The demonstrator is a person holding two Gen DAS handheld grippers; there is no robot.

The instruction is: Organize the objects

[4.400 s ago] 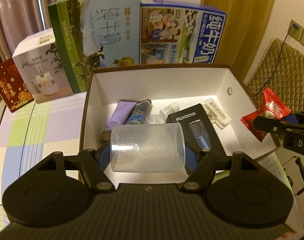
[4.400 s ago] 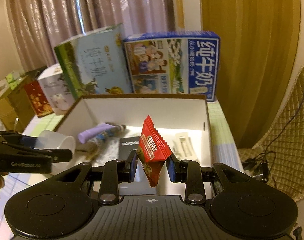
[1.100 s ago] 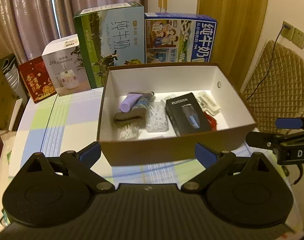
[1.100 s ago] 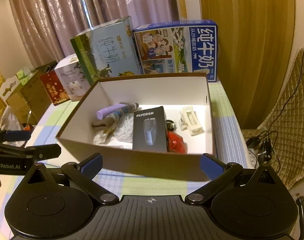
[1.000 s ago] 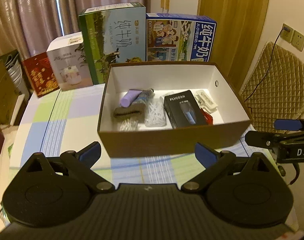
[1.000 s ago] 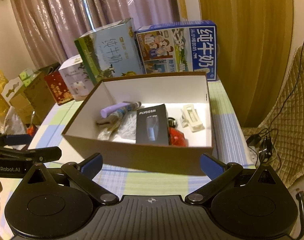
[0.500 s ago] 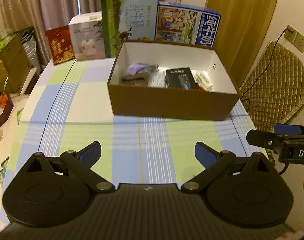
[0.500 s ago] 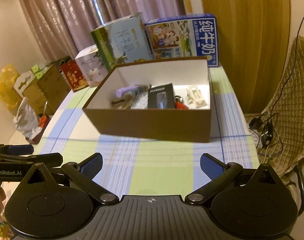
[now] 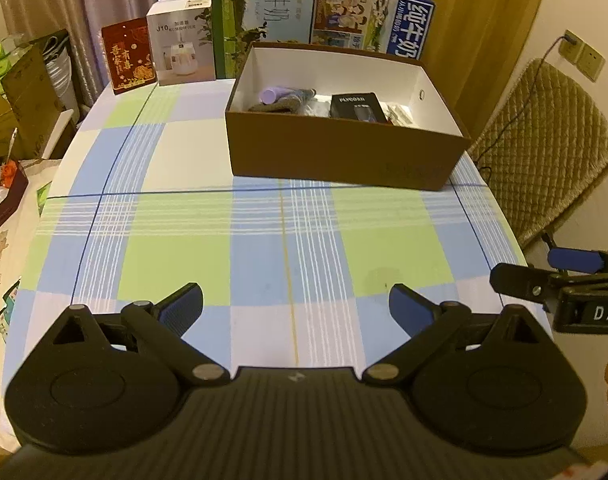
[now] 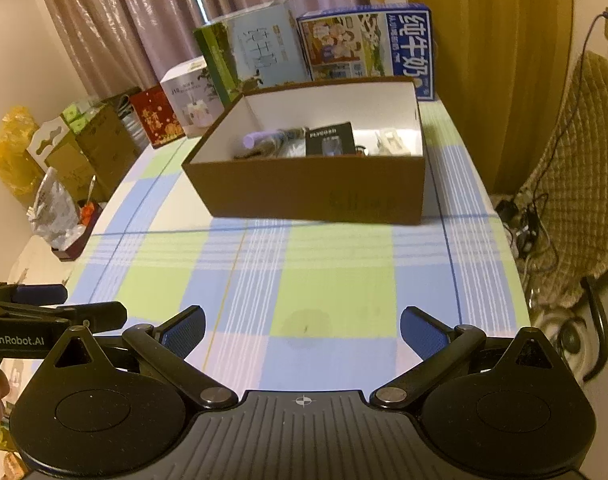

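- Left wrist view: the left gripper point(image 9: 296, 306) sits above the near edge of the table point(image 9: 176, 248), jaws spread wide, with nothing between the blue pads.
- Right wrist view: the right gripper point(image 10: 302, 328) is likewise above the near edge, jaws spread wide and empty.
- Each gripper shows at the side of the other's view: the right one at the right border of the left wrist view, the left one at the left border of the right wrist view. They are apart from each other.
- The brown cardboard box point(image 9: 343, 152) stands on the far right part of the table, well apart from both grippers. Its top is open and its inside is white.
- Inside the box, from left to right: a purple tube point(image 9: 278, 95), a dark knitted item point(image 9: 278, 106), a black product box point(image 9: 357, 107) and a pale plastic clip point(image 9: 399, 112). A clear item lies between the knitted item and the black product box; what it is cannot be told.
- Along the far edge of the table, behind the box, stand four cartons: a red carton point(image 9: 128, 60), a white humidifier carton point(image 9: 182, 42), a green milk carton point(image 9: 262, 12) and a blue milk carton point(image 9: 373, 26).
- The checked tablecloth between the box and the near edge carries no objects.
- A quilted chair point(image 9: 543, 148) stands beside the right edge of the table.
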